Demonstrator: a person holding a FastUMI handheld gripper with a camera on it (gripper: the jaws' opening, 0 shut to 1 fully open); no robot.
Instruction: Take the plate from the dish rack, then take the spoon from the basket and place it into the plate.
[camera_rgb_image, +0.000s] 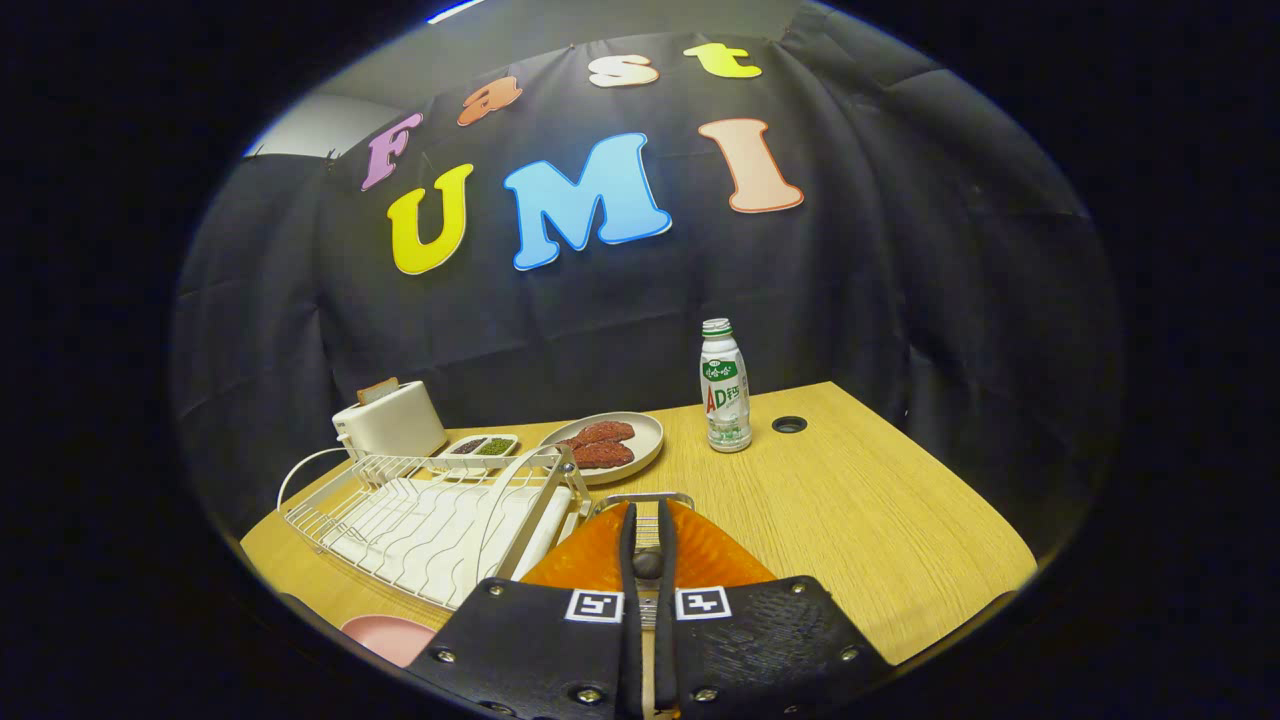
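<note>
Spoon (647, 563) pinched between my gripper (647, 540) fingers, pressed nearly together on its handle over the orange basket (700, 555) at the near side of the table (900, 520). Dish rack (440, 520) just left of the basket, pink plate (388, 636) near and left of the rack, partly hidden by my gripper. Far behind the rack a toaster (390, 420), a small two-part dish (478, 448) and a plate of meat (610, 445); bottle (724, 388) stands upright to the right of that.
</note>
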